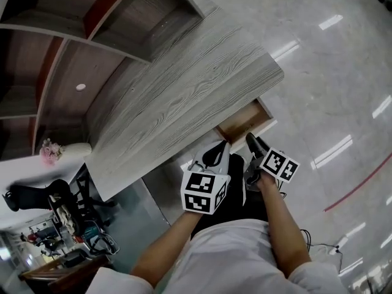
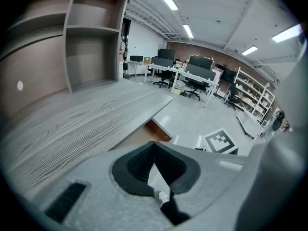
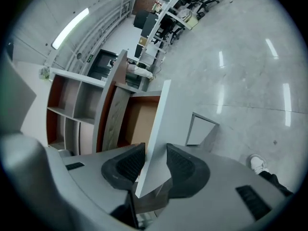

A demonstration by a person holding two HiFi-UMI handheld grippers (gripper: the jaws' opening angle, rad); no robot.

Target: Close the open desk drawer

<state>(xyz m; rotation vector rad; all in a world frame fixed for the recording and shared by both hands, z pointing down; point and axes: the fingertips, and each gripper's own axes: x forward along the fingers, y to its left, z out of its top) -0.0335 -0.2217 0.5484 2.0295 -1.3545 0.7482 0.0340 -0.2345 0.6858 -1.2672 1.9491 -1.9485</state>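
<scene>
The grey wood-grain desk [image 1: 184, 97] has its drawer [image 1: 242, 124] pulled out under the near right corner, showing a brown inside. My right gripper [image 1: 251, 141] is at the drawer's front. In the right gripper view, the pale drawer front [image 3: 161, 124] runs between the two black pads [image 3: 130, 162], and the right gripper [image 3: 155, 150] is shut on it. My left gripper [image 1: 215, 152] hovers just left of the drawer, near the desk edge. The left gripper [image 2: 154, 143] has its tips together and holds nothing. The desk top [image 2: 72, 124] and drawer [image 2: 154, 129] lie ahead of it.
An open shelf unit [image 1: 92, 23] stands on the desk's far side. Glossy grey floor [image 1: 337, 72] with a red line [image 1: 361, 185] spreads to the right. Office desks and chairs [image 2: 192, 76] stand far off. A black chair [image 1: 24, 195] is at lower left.
</scene>
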